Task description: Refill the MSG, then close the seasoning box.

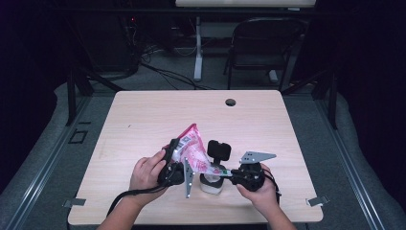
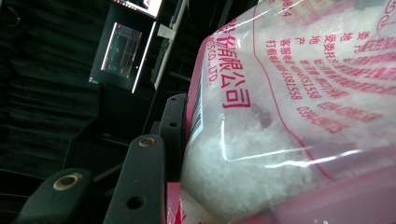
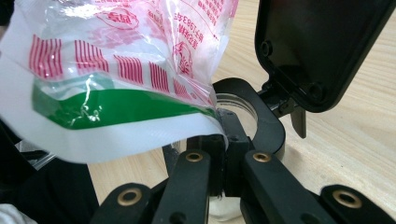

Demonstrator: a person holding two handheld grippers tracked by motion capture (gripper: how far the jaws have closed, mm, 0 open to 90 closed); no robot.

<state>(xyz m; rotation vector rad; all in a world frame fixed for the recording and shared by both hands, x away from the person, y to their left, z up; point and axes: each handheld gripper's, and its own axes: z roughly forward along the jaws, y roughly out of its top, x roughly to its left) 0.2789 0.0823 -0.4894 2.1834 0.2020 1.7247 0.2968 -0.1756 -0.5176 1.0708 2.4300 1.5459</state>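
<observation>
A pink-and-clear plastic bag [image 1: 192, 146] of white granules is tilted over a small clear jar [image 1: 210, 186] near the table's front edge. My left gripper [image 1: 176, 152] is shut on the bag; one black finger [image 2: 173, 126] presses its side, with the granules [image 2: 243, 158] up close. The jar's black flip lid [image 1: 219, 149] stands open. From the right, my right gripper [image 1: 224, 172] is shut on the jar at its black collar [image 3: 264, 121]. The bag's lower corner [image 3: 205, 116] hangs at the jar's mouth, beneath the open lid [image 3: 322, 42].
The wooden table [image 1: 143, 115] has a cable hole [image 1: 231, 102] near its far edge. A folding chair [image 1: 263, 43] and a desk leg [image 1: 197, 52] stand on the floor beyond it. Both hands work close to the front edge.
</observation>
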